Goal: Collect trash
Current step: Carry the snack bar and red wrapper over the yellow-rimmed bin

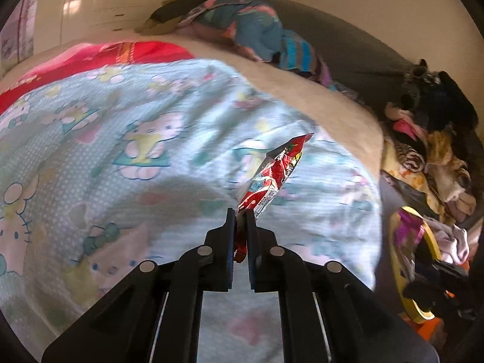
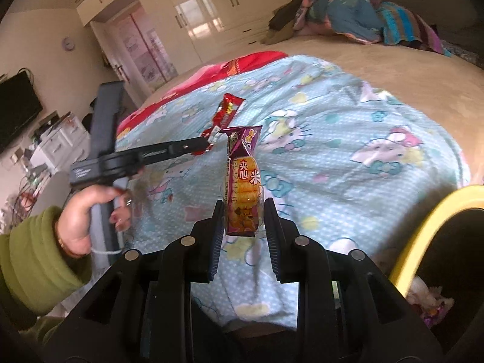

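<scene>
A red snack wrapper (image 1: 272,175) hangs above the bed, pinched at its lower end by my left gripper (image 1: 241,215), which is shut on it. The right wrist view shows that same left gripper (image 2: 208,142) from the side, held by a hand in a green sleeve, with the red wrapper (image 2: 227,109) sticking up from it. My right gripper (image 2: 244,208) is shut on a purple and orange snack packet (image 2: 243,181), which stands upright between the pads. A yellow-rimmed bin (image 2: 423,227) is at the lower right.
A blue cartoon-print quilt (image 1: 127,139) covers the bed, with a red blanket (image 1: 99,57) beyond it. Clothes are piled at the head of the bed (image 2: 357,15) and beside it (image 1: 432,157). The bin's yellow rim (image 1: 431,237) holds a purple wrapper (image 1: 408,230). Wardrobes (image 2: 211,15) line the far wall.
</scene>
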Tool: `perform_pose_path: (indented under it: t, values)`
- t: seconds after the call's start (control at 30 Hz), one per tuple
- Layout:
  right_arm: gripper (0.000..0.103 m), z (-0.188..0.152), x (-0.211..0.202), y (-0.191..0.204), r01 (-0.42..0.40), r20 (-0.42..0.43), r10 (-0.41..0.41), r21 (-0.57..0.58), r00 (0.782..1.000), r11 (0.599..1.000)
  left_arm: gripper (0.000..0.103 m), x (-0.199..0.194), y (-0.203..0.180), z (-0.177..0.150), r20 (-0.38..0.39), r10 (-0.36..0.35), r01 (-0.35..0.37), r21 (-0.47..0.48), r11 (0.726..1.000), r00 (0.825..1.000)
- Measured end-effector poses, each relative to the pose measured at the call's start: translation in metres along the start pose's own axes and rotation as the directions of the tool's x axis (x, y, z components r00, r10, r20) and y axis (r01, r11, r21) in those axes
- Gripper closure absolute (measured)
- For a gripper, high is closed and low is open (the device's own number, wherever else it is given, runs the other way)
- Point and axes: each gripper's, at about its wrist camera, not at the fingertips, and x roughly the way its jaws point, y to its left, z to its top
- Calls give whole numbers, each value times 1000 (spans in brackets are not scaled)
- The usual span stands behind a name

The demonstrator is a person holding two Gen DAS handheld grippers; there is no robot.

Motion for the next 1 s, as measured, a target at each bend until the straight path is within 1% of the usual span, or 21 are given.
perform_pose_path:
  t: [0.17, 0.47, 0.77, 1.0]
  values:
    - [82, -1, -20, -13, 35, 35, -36, 28, 999, 999, 96, -13, -28, -3, 18, -47, 47, 26, 999, 999]
    - [82, -4, -52, -34, 100, 74, -104, 64, 992, 993, 96, -35, -76, -7, 41, -119, 115, 84, 990, 992]
    - [82, -12, -81, -49, 177, 81, -180, 46, 980, 983, 96, -46, -121, -14, 32, -185, 177, 168, 970, 982]
    - [82, -16, -104, -68, 226, 104, -235, 87, 966, 970, 96, -51, -148, -25, 14, -218, 210, 218, 953, 976]
